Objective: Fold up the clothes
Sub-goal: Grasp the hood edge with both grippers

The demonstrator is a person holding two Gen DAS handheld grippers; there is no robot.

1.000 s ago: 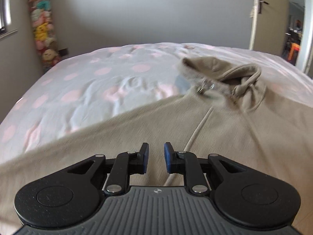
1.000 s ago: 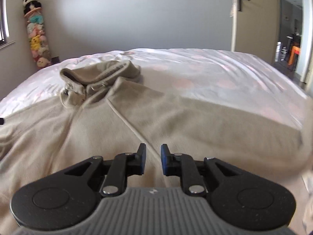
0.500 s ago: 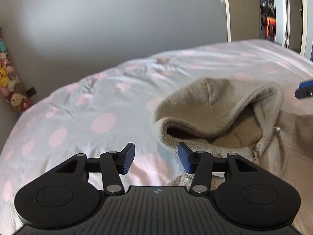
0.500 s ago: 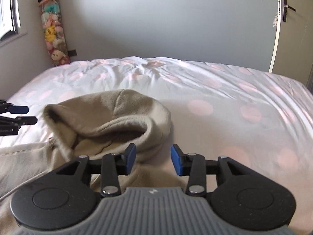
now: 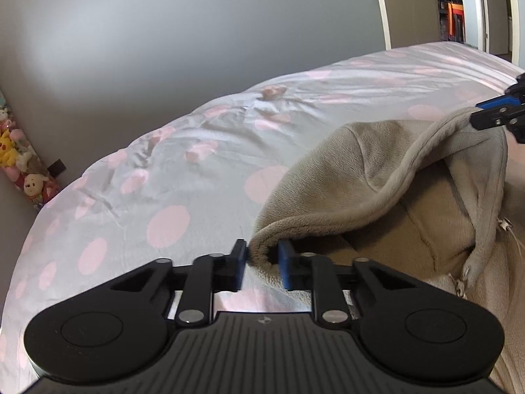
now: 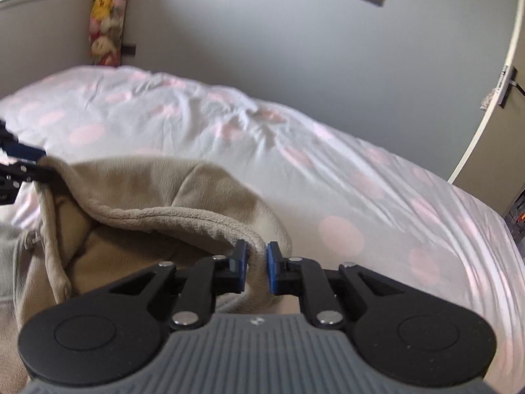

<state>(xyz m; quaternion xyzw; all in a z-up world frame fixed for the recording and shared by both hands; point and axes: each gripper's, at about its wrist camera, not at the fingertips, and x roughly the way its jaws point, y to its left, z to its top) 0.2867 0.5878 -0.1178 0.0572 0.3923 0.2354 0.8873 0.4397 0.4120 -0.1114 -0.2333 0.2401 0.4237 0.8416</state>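
both tongs closing on beige fleece hood (image 5: 377, 177) rim: left tongs (image 5: 262, 267), right tongs (image 6: 256, 271).

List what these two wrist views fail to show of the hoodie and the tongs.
- Hoodie body and sleeves: cut off by both views' lower edges and each camera's own tongs.
- Right tongs: cropped at the left view's edge.
- Left tongs: cropped, blurred in the right view.

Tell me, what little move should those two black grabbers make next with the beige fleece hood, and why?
Probably lift and fold the beige fleece hood down onto the hoodie's body. The left gripper and right gripper are closing on opposite ends of its rim, fabric between the pads, and it still gapes over the pink-dotted bedsheet.
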